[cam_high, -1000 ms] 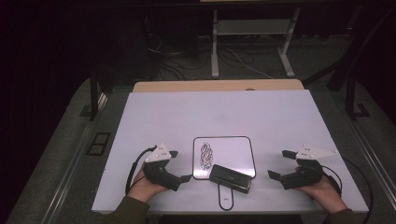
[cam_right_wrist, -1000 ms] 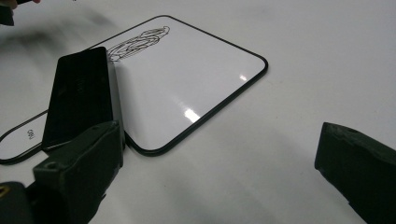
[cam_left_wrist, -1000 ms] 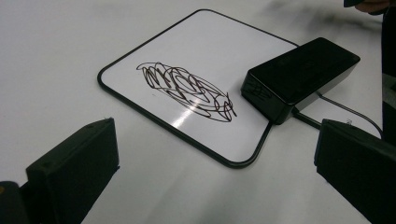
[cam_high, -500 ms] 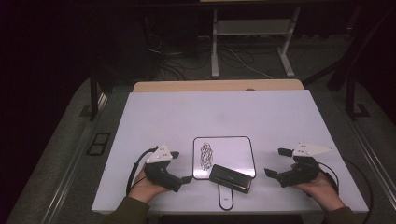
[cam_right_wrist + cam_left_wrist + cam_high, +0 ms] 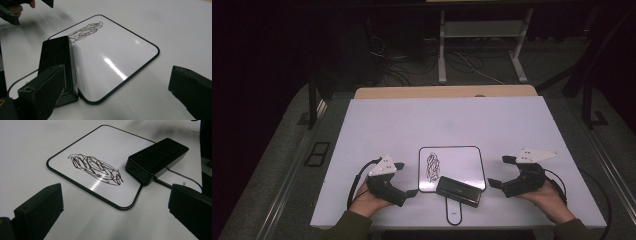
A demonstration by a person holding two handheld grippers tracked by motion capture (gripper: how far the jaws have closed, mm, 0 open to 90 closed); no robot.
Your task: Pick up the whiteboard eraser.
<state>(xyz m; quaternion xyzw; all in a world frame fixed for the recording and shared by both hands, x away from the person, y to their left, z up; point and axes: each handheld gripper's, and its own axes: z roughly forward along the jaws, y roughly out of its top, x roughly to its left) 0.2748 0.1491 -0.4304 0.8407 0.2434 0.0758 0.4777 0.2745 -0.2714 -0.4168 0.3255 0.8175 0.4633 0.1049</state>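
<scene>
A small white board [image 5: 462, 159] with a black rim lies on the white table near its front edge. A black scribble [image 5: 433, 167] marks the board's left half, also clear in the left gripper view [image 5: 96, 168]. A black eraser block [image 5: 458, 191] rests across the board's near right corner [image 5: 156, 158] [image 5: 56, 58]. My left gripper [image 5: 406, 179] is open just left of the board, its jaws wide apart [image 5: 116, 191]. My right gripper [image 5: 499, 171] is open just right of the board, holding nothing [image 5: 118, 75].
A thin black looped line [image 5: 453, 215] lies on the table [image 5: 442, 120] in front of the eraser. A wooden strip [image 5: 442, 92] runs along the far edge. Beyond it are metal stand legs [image 5: 442, 55] and floor cables.
My right gripper has shifted slightly left and forward, toward the board's right edge. The left gripper, board and eraser have stayed put.
</scene>
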